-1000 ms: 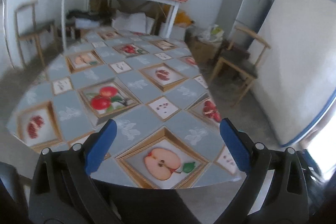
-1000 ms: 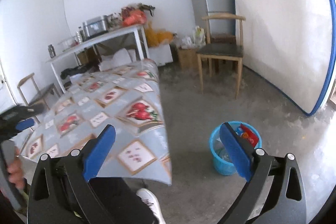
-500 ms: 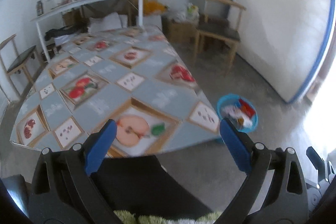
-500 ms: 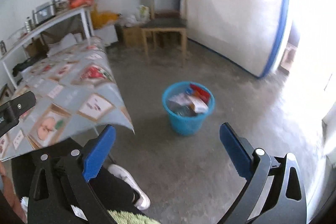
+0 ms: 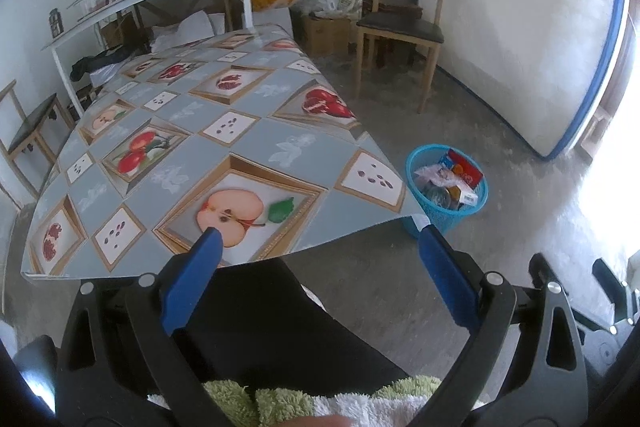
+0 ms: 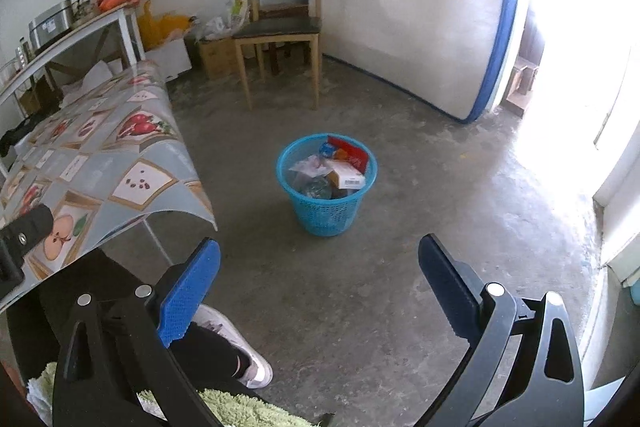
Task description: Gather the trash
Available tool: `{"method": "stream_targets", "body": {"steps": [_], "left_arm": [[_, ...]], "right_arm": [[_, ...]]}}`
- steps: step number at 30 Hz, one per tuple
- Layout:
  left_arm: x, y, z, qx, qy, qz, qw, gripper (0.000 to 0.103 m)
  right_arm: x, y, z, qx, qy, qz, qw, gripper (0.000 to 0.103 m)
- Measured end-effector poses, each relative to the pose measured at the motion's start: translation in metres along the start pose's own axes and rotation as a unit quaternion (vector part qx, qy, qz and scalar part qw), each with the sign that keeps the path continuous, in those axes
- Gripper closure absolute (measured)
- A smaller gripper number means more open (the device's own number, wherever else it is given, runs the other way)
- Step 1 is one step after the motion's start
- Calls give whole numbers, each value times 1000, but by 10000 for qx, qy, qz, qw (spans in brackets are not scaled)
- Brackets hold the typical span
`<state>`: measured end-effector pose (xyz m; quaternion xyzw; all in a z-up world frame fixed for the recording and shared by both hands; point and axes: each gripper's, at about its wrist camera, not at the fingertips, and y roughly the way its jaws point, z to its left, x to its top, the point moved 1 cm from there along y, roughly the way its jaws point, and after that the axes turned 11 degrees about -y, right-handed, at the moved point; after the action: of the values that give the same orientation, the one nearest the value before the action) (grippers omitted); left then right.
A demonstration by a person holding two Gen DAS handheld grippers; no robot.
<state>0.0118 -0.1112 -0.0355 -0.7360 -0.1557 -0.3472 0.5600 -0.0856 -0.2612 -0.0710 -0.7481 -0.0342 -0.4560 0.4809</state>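
Left gripper (image 5: 318, 247): blue pads spread wide, nothing between them. It hangs over the near edge of the table (image 5: 100, 195), whose fruit-print cloth shows no loose item.

Right gripper (image 6: 320, 267): jaws likewise wide apart, empty, held above bare concrete floor (image 6: 400, 287).

Task object: blue mesh bin (image 6: 326, 215) on the floor, at 12 o'clock from the right gripper, well apart; from the left gripper it sits at about 2 o'clock, just beyond the table corner. Trash (image 6: 340, 171) already fills it near the rim: a red packet, a small carton with barcode, clear crinkled wrappers, something dark and round below.

Handling judgement: thin plastic mesh, probably light, with walls likely to flex if squeezed. Contents look light and loose, so tilting could spill them. The best hold seems to be the thicker rim at its near side, one pad inside and one outside, lifted level. Wrappers likely slippery; pinch at a fold.

No stray trash visible on floor or table.
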Motion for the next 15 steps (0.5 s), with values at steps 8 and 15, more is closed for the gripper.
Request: {"method": "stream_targets", "body": {"steps": [8,15], "left_arm": [[-2,2,-14,-92,308,27,9995,8],[-2,4,-21,-62,438,29,9990,8]], "right_arm": [[-3,3,-8,-150,135,94,9998,6],[-2,7,-9,-144,167,133,9997,6]]}}
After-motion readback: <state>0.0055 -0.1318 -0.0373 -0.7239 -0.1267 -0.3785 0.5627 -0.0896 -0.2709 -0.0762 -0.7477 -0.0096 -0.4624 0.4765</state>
